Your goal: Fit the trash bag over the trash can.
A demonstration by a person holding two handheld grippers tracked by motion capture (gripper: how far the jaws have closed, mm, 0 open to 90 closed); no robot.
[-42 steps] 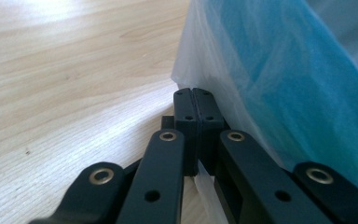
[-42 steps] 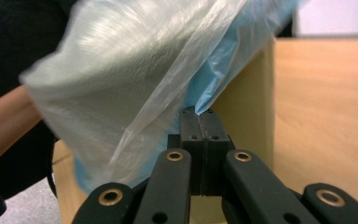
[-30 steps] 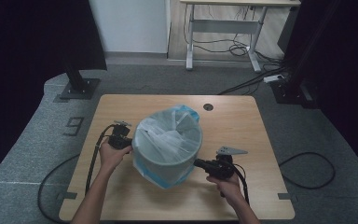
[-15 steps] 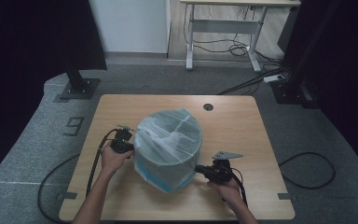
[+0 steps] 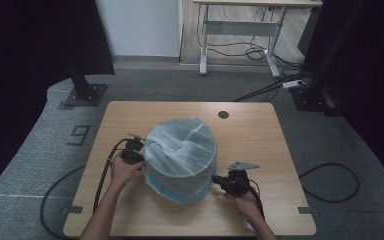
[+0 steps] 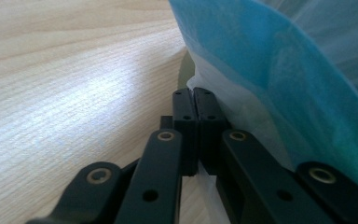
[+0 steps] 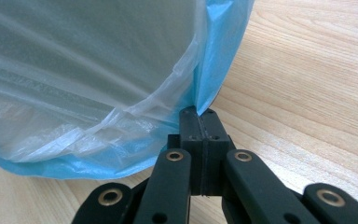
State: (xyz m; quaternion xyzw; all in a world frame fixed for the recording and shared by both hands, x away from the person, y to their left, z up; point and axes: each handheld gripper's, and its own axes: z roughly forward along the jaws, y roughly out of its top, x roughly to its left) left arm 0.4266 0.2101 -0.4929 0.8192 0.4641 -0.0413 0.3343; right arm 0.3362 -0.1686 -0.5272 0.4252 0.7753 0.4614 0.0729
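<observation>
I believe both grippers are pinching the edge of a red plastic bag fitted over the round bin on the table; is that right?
Not quite: the plastic bag is blue, as the right gripper view shows. Both the left gripper and right gripper do pinch its edge over the round bin.

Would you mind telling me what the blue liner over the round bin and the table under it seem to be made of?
The blue liner looks like thin plastic film: translucent, glossy, creased and folded at its edge. The round bin beneath is veiled, so its material is unclear. The table looks like pale wood or wood-grain laminate, smooth with a soft sheen.
</observation>
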